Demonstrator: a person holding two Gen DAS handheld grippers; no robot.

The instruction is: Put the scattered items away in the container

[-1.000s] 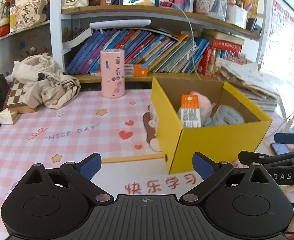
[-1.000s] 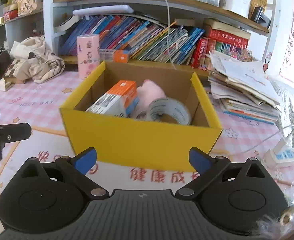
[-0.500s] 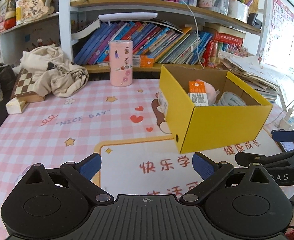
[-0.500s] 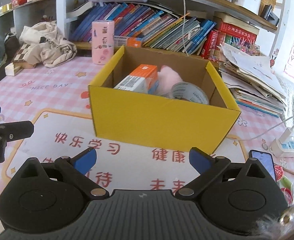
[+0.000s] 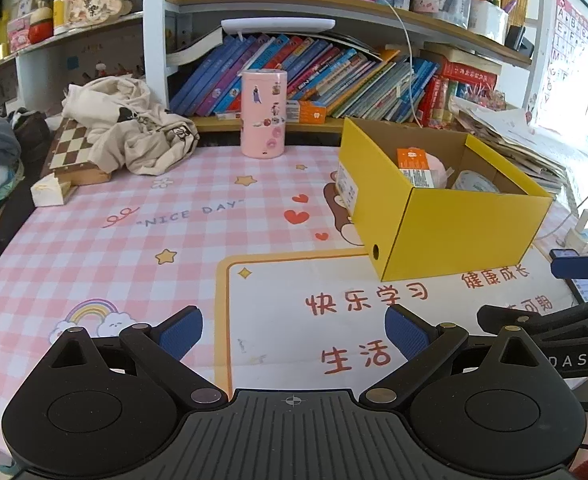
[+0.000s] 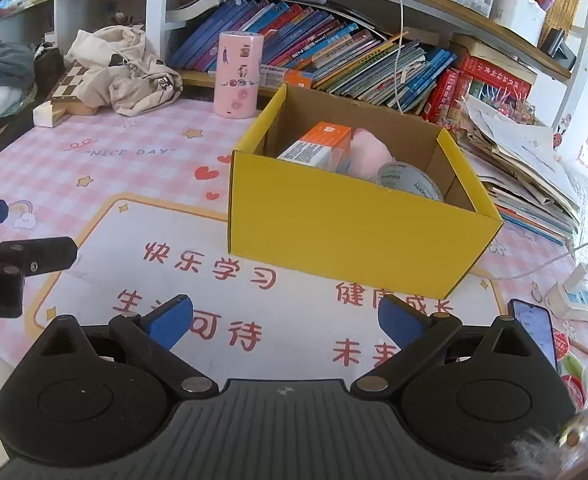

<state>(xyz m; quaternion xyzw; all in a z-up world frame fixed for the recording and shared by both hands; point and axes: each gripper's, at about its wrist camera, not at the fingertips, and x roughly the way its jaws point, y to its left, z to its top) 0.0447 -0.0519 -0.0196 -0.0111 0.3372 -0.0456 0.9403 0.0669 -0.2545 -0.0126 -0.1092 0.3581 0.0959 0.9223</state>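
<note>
A yellow cardboard box (image 5: 465, 232) stands on the pink checked table mat, also in the right wrist view (image 6: 345, 228). Inside lie an orange-and-white carton (image 6: 317, 146), a pink soft item (image 6: 369, 156) and a roll of tape (image 6: 409, 184). My left gripper (image 5: 294, 332) is open and empty, well short of the box and to its left. My right gripper (image 6: 286, 318) is open and empty, in front of the box's near wall. Each gripper shows at the edge of the other's view.
A pink cylinder (image 5: 262, 120) stands at the back by the bookshelf. A crumpled cloth (image 5: 130, 128) lies on a chessboard (image 5: 70, 152) at the back left. A phone (image 6: 533, 332) and a power strip (image 6: 577, 296) lie at the right, by stacked papers (image 6: 517, 160).
Both grippers have drawn back from the box toward the near edge of the table, so the box looks smaller and farther. Both stayed open and empty.
</note>
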